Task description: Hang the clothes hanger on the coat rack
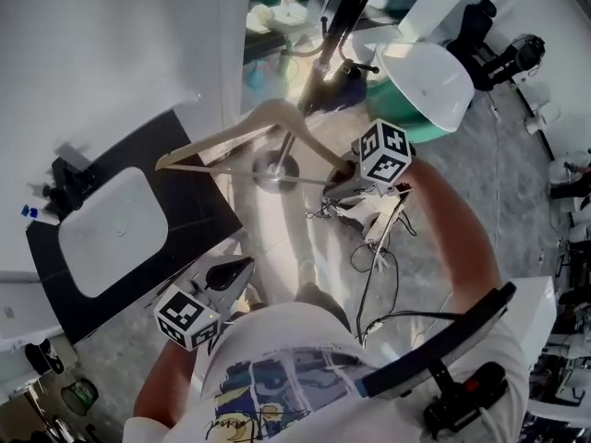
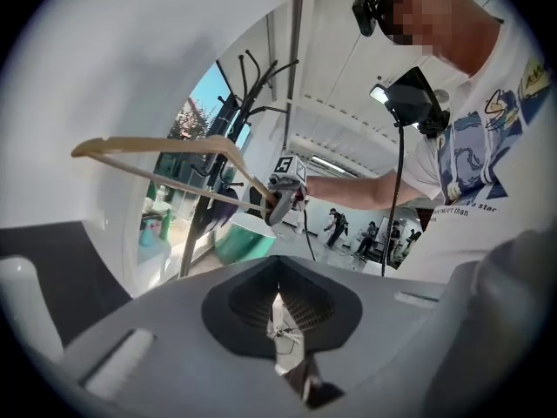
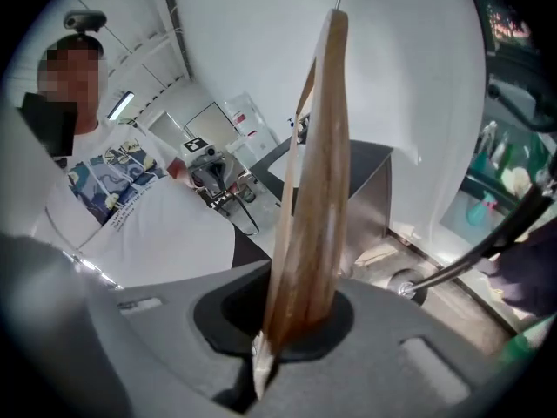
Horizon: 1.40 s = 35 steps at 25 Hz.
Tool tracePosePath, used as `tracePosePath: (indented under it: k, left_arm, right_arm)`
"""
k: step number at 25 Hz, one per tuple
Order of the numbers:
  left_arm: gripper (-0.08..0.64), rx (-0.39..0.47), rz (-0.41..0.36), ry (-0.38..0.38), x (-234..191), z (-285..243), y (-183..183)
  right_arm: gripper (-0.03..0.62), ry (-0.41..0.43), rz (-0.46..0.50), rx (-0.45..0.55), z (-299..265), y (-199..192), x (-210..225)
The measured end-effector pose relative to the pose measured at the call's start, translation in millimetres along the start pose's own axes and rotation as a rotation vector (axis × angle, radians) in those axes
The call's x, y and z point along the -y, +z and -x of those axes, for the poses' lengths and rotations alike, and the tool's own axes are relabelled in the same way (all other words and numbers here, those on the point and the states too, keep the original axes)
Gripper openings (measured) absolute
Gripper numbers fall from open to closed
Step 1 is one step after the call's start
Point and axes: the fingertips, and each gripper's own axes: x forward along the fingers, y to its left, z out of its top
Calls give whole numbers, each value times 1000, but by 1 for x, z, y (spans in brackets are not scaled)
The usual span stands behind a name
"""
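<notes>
A wooden clothes hanger (image 1: 249,141) hangs in the air, level, over the round base (image 1: 275,169) of the black coat rack (image 1: 343,12). My right gripper (image 1: 343,181) is shut on the hanger's right end. From the right gripper view the hanger (image 3: 318,172) runs straight up out of the jaws of that gripper (image 3: 278,333), its wire hook just at the top edge. The rack's pole (image 3: 474,259) slants at the right. My left gripper (image 1: 231,273) stays low by my body, shut, with nothing in it. In its own view the left gripper (image 2: 278,307) faces the hanger (image 2: 174,151) and the rack's hooks (image 2: 252,81).
A black table (image 1: 185,192) with a white basin (image 1: 111,233) stands at the left, against a white wall (image 1: 102,44). A white and teal chair (image 1: 429,86) sits beyond the rack. Loose cables (image 1: 374,238) lie on the floor by my right arm.
</notes>
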Motion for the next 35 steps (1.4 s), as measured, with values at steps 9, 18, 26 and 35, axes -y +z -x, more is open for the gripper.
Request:
tracePosePath:
  k: [9, 18, 26, 35]
  left_arm:
    - [2, 28, -101, -90, 36, -84, 56]
    - [2, 77, -110, -58, 43, -149, 85]
    - [2, 119, -93, 67, 32, -178, 99]
    - [2, 129, -59, 177, 27, -200, 97]
  right_arm:
    - [-2, -194, 89, 45, 165, -20, -2]
    - [-2, -235, 183, 19, 265, -17, 25]
    - [-2, -189, 180, -6, 283, -34, 97]
    - [-2, -187, 247, -11, 285, -36, 149]
